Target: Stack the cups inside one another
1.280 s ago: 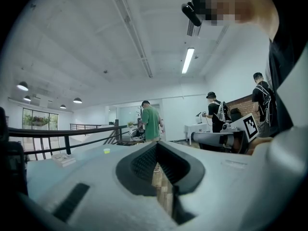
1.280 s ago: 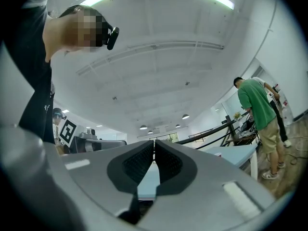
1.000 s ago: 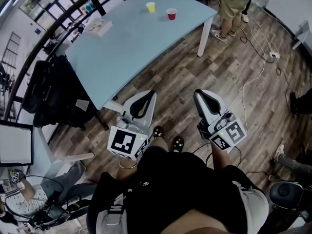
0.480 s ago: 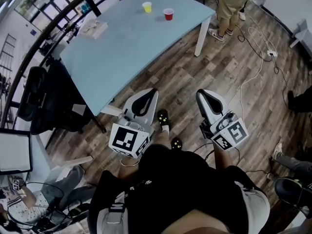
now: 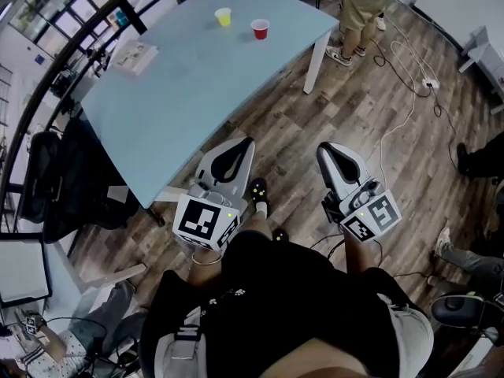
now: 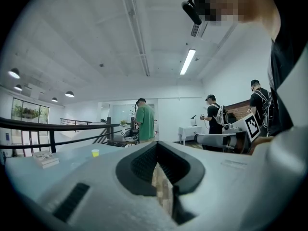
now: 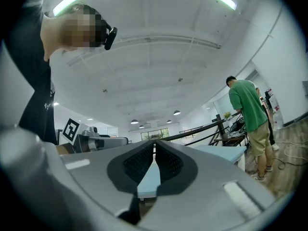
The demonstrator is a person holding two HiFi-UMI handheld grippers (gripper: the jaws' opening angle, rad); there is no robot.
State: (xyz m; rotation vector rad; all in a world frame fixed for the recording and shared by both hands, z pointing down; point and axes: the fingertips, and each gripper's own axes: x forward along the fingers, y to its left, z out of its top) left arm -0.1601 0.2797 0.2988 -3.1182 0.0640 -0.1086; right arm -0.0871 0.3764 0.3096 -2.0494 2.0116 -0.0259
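1. Head view, lower middle: two grippers, the left gripper [image 5: 239, 145] and right gripper [image 5: 326, 150], each with fingers together and empty, above the wood floor [image 5: 346, 101].
2. Upper left: one blue table [image 5: 189, 85].
3. Near its top edge: two cups, a yellow cup [image 5: 224, 16] and a red cup [image 5: 259, 28], standing apart.

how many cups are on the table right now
2. A yellow cup stands near the far end of the light blue table; a red cup stands apart, just right of it. No others show.
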